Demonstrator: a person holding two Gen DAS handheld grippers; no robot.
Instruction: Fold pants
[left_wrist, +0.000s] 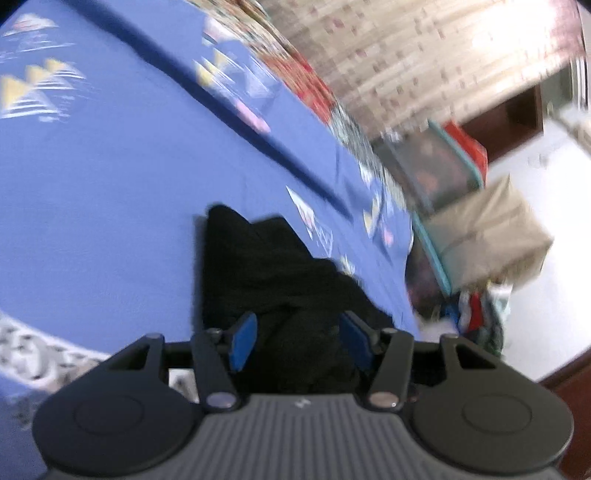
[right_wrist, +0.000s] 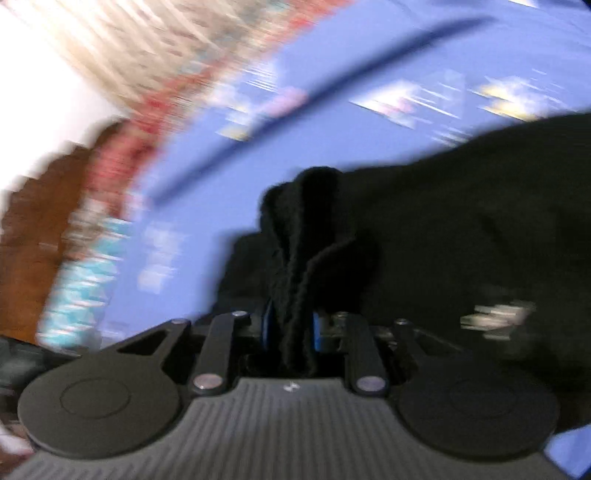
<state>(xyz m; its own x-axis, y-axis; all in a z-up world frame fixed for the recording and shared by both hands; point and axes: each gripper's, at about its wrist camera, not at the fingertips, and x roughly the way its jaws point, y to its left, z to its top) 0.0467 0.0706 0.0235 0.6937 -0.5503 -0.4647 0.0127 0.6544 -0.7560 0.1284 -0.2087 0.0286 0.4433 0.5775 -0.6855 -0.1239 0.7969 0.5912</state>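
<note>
The black pants (left_wrist: 280, 280) lie bunched on a blue bedsheet (left_wrist: 110, 177). My left gripper (left_wrist: 299, 339) is open, its blue pads (left_wrist: 243, 339) standing wide apart on either side of the black cloth. In the right wrist view my right gripper (right_wrist: 291, 325) is shut on a thick bunched edge of the pants (right_wrist: 461, 221), and the cloth runs off to the right. The right view is blurred by motion.
The bed's blue sheet (right_wrist: 332, 129) has a printed pattern. Beside the bed stand a beige box (left_wrist: 491, 229), a teal-rimmed bin (left_wrist: 439, 166) and a pile of coloured clothes (left_wrist: 476, 314) on a white floor. A patterned curtain (left_wrist: 406, 48) hangs behind, and brown wooden furniture (right_wrist: 33, 221) stands by.
</note>
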